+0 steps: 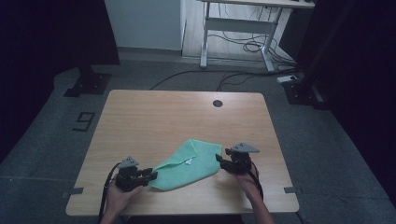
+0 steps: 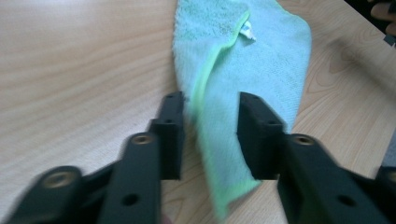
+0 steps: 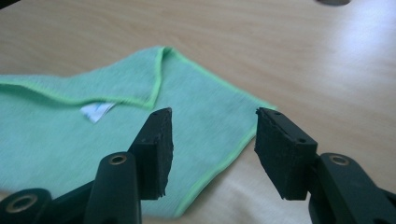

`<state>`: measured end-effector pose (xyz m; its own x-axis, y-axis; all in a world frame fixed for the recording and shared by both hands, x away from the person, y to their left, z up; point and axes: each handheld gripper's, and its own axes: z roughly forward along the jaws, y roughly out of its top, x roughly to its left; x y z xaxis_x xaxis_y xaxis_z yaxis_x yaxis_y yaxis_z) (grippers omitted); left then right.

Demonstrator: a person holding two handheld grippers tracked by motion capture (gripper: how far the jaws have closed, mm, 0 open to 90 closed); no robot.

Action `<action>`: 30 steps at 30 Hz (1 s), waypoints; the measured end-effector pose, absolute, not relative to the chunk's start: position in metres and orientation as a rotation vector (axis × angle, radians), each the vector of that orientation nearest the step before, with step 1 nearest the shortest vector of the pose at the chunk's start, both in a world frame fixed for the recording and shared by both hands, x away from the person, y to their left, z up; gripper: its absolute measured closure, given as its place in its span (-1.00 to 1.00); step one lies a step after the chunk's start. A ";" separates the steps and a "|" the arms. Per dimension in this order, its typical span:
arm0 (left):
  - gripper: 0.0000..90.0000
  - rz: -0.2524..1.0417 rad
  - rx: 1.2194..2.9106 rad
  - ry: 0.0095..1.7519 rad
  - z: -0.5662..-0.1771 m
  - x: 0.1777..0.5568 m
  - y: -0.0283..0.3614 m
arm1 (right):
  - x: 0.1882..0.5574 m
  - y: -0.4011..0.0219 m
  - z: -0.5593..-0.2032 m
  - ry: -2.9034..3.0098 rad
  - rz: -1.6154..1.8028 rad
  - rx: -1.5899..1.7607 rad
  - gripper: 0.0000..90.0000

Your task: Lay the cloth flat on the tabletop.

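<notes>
A green cloth [image 1: 189,163] lies folded on the wooden table [image 1: 154,116], with a small white label [image 1: 189,162] on its upper layer. My left gripper [image 1: 152,176] sits at the cloth's near-left end. In the left gripper view its jaws [image 2: 210,100] stand apart with the narrow end of the cloth [image 2: 261,56] lying between them, and the pads do not press on it. My right gripper [image 1: 219,159] is at the cloth's right corner. In the right gripper view it [image 3: 212,114] is open just above the cloth's [image 3: 70,140] lime-edged corner.
A dark round cable hole [image 1: 217,103] sits near the table's far edge. Beyond the table, on the grey floor, are a white desk frame [image 1: 238,28] with loose cables and black stand bases [image 1: 88,84] at both sides. Bare wood surrounds the cloth.
</notes>
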<state>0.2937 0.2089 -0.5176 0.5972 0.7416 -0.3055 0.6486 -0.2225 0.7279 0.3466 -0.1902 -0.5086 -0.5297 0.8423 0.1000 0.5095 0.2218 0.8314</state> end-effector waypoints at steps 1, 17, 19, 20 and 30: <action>0.32 0.169 1.937 1.111 -0.514 0.292 0.210 | 0.344 -0.190 -0.511 2.139 1.227 1.248 0.04; -0.09 0.327 1.998 1.034 -0.492 0.323 0.154 | 0.329 -0.186 -0.522 2.171 1.278 1.184 0.05; -0.08 0.315 2.016 1.030 -0.496 0.335 0.144 | 0.328 -0.186 -0.522 2.167 1.279 1.183 0.05; -0.07 0.303 2.020 1.032 -0.499 0.341 0.139 | 0.328 -0.187 -0.522 2.166 1.281 1.187 0.05; -0.11 0.225 2.072 1.057 -0.530 0.372 0.099 | 0.325 -0.184 -0.520 2.145 1.306 1.166 0.07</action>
